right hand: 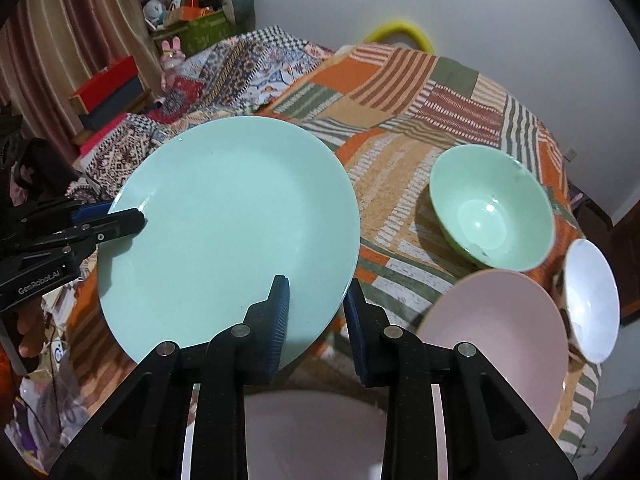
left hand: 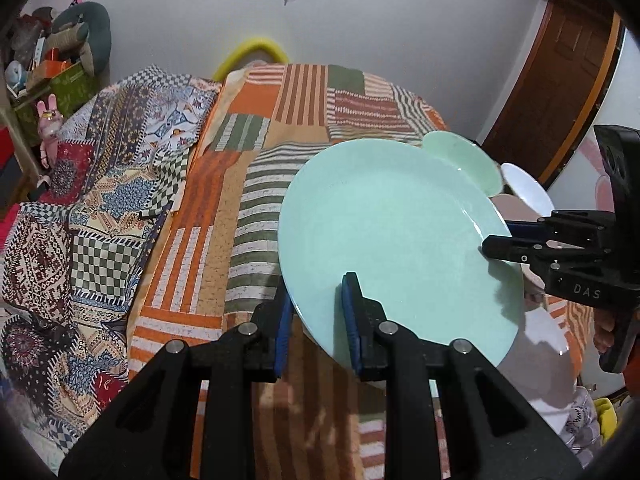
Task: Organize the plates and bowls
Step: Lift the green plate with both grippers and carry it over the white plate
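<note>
Patchwork cloth (right hand: 404, 92) covers the worktop. Above it a mint plate (right hand: 228, 216) is held tilted by both tools. The left tool (left hand: 316, 312) is angled downward and clamped on the plate's near-left rim. The right tool (right hand: 316, 304) is pitched steeply down and clamped on the opposite rim. A pink plate (right hand: 496, 336), a green bowl (right hand: 492, 208) and a white bowl (right hand: 592, 300) are seen to the right.

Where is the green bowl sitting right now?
In the right wrist view, the glossy green bowl sits upright on the patchwork tablecloth, right of the large mint-green plate and just behind the pink plate.
</note>
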Motion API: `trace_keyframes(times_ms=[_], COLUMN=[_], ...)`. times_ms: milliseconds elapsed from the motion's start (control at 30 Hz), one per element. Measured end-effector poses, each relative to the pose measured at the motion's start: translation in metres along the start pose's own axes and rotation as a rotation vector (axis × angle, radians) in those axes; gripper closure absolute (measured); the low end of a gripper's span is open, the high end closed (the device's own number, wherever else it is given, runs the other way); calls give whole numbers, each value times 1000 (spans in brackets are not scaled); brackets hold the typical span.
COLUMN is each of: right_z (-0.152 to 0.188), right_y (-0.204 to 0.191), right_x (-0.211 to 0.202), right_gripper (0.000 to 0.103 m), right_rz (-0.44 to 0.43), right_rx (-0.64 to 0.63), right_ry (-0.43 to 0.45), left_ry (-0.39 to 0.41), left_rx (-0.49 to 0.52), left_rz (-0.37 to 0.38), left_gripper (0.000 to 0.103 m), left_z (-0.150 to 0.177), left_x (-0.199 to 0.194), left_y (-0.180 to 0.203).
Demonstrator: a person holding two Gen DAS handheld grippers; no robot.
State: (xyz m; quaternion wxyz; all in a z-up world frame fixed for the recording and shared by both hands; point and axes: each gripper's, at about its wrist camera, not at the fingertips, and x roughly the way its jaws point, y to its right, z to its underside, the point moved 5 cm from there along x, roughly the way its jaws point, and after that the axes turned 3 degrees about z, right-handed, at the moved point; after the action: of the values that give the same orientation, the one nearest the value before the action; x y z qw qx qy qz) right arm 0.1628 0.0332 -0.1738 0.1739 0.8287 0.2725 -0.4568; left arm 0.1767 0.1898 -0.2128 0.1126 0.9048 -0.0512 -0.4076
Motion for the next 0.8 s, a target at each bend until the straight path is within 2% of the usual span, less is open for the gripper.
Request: trace_keyframes(times_ms=[367, 800], right_z=[29, 74], right_y=[10, 29], right_x=[-49, -87], right_gripper=[78, 78], right_rz=[-3, 6], right_rx=[49, 111], right_ry=[61, 93], left_ry=[31, 19], left_rx=[43, 93], left_rz=[11, 38], left_gripper=[80, 80], left_z=[9, 34], left_x=[-38, -59], left_y=[50, 105])
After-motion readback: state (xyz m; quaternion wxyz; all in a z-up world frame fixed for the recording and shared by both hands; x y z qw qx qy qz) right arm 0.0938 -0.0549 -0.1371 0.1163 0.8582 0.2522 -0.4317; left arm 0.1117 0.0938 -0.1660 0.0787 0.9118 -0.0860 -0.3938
